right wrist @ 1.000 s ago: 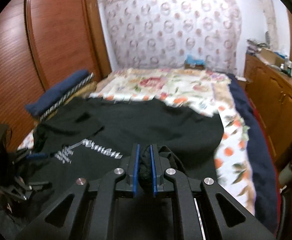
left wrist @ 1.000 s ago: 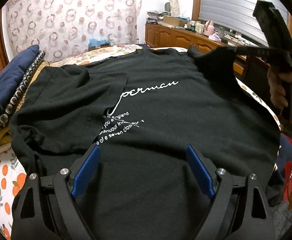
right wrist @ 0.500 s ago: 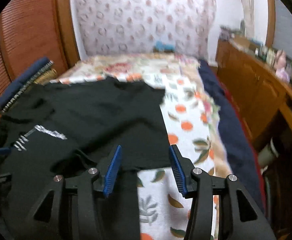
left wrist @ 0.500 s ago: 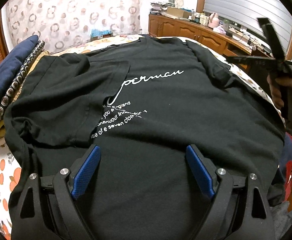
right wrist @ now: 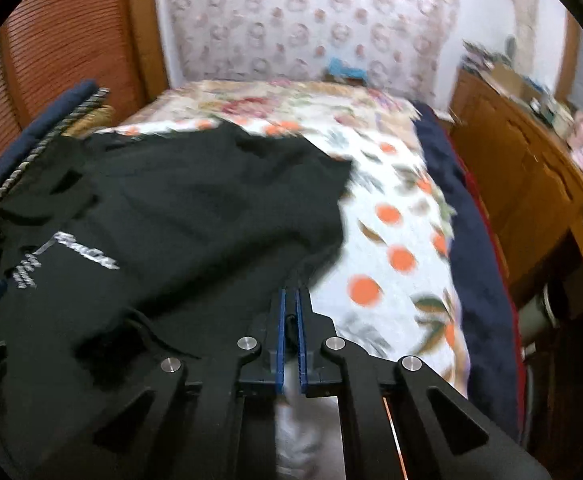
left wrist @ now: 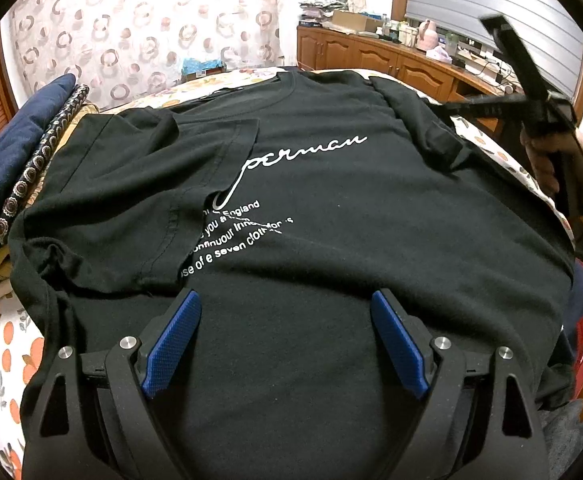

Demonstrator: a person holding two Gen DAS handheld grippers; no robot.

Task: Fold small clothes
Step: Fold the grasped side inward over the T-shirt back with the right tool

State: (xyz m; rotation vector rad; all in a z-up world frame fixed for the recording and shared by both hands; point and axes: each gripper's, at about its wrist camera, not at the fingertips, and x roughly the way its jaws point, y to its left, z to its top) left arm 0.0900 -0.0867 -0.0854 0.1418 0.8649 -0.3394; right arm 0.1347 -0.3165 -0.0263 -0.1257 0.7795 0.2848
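Observation:
A black T-shirt (left wrist: 331,208) with white lettering lies spread on the bed, its left sleeve folded in over the chest. It also shows in the right wrist view (right wrist: 179,216). My left gripper (left wrist: 285,312) is open and empty, hovering over the shirt's lower middle. My right gripper (right wrist: 290,300) has its jaws closed at the shirt's right edge, with a bit of black cloth between the pads. The right gripper also shows at the right of the left wrist view (left wrist: 531,96), held by a hand.
The bed has an orange-and-leaf print sheet (right wrist: 395,248). A stack of folded dark blue and patterned cloth (left wrist: 19,152) lies at the left. A wooden cabinet (left wrist: 375,60) with clutter stands to the right. A navy blanket (right wrist: 475,248) runs along the bed's right side.
My right gripper let go of the shirt's right sleeve, opened, moved to the shirt's right edge and closed again. The left gripper stayed open over the shirt.

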